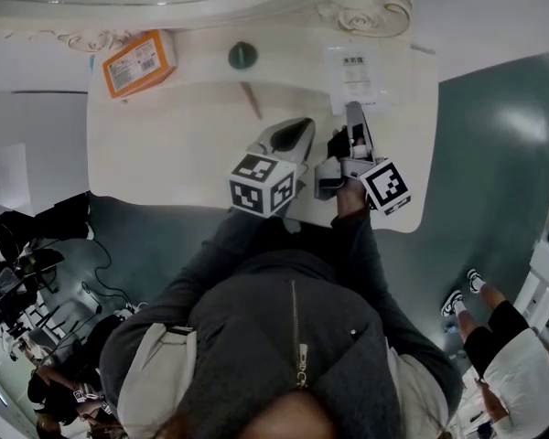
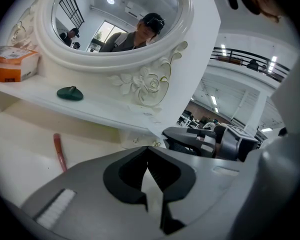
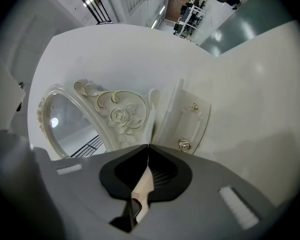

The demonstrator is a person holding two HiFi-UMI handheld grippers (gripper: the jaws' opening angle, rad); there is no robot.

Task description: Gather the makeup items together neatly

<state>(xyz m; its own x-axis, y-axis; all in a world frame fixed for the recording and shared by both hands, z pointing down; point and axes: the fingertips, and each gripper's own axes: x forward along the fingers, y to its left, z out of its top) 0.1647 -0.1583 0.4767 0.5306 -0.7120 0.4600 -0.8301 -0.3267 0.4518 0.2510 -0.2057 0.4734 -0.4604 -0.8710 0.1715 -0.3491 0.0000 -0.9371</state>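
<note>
An orange box [image 1: 139, 62] and a dark green round item [image 1: 242, 55] sit on the white shelf under the mirror. A thin pinkish stick [image 1: 252, 101] lies on the dressing table [image 1: 165, 154], and a clear packet with a white label [image 1: 355, 76] lies at the right. My left gripper [image 1: 304, 126] hovers over the table's middle, jaws shut and empty [image 2: 149, 149]. My right gripper [image 1: 352, 108] is beside it, its tips at the packet's near edge. Its jaws [image 3: 148, 145] are shut, and no item shows in front of them. The left gripper view shows the box [image 2: 12, 64], green item [image 2: 70, 93] and stick [image 2: 59, 151].
An ornate white mirror [image 2: 120, 14] rises behind the shelf. A small drawer with gold knobs [image 3: 187, 119] sits under the shelf at the right. The table's front edge is just before the person's body, and grey floor [image 1: 494, 135] lies to the right.
</note>
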